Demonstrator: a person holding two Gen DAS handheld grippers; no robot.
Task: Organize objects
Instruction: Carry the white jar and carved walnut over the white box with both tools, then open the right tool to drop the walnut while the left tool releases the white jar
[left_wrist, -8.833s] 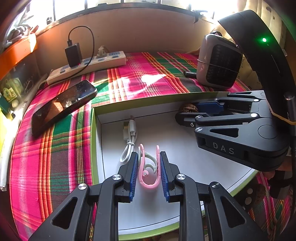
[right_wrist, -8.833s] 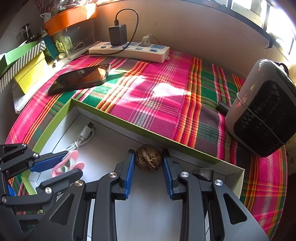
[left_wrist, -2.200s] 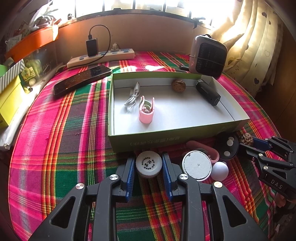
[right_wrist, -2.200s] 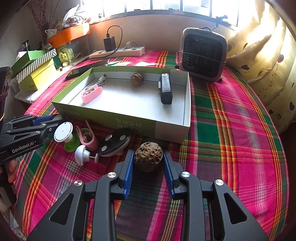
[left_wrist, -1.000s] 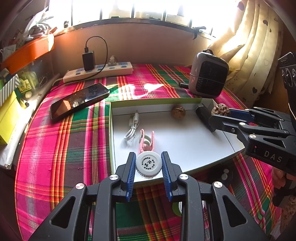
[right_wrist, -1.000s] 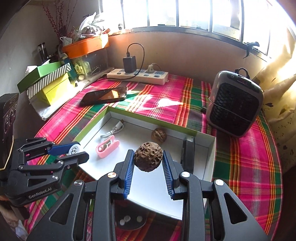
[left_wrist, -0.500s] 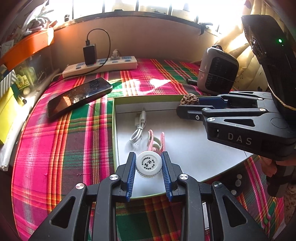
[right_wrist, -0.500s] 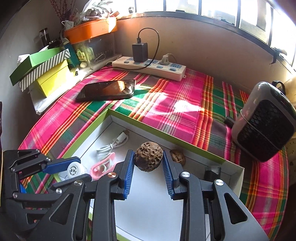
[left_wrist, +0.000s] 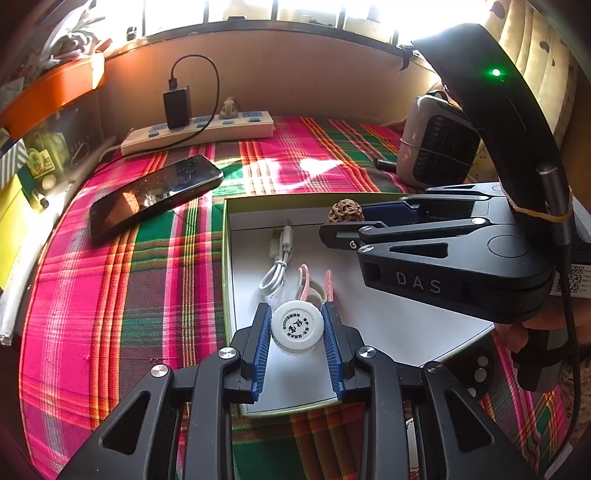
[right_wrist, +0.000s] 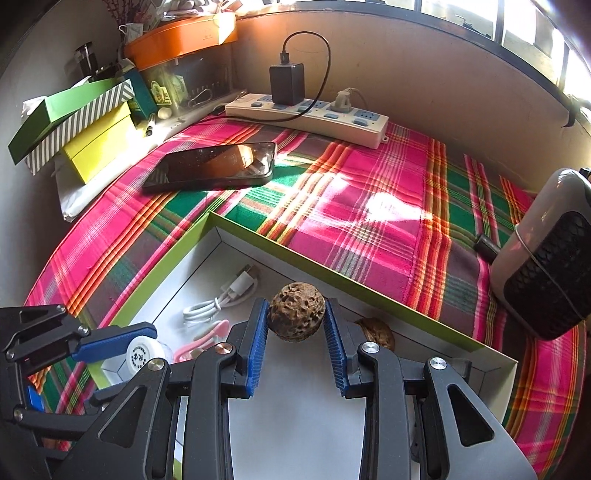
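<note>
Green box (right_wrist: 280, 246) — white cable (right_wrist: 218, 300), pink clip (right_wrist: 201, 341), walnut (right_wrist: 376, 334) inside.

Home windowsill nook: plaid cloth (right_wrist: 388, 177), power strip (right_wrist: 314, 114), phone (right_wrist: 210, 166).

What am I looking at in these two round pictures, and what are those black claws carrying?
No robot arm here: a person holds a two-finger claw in each hand, each with a fisheye camera looking along its fingers. In the left wrist view, the left claw grips a white round cap over the green-edged box; the right claw shows at the side. In the right wrist view, the right claw grips a rough brown nut. Inside the box lie a white cable, a pink clip and another nut. On the plaid cloth sit a phone, a power strip and a small heater.
</note>
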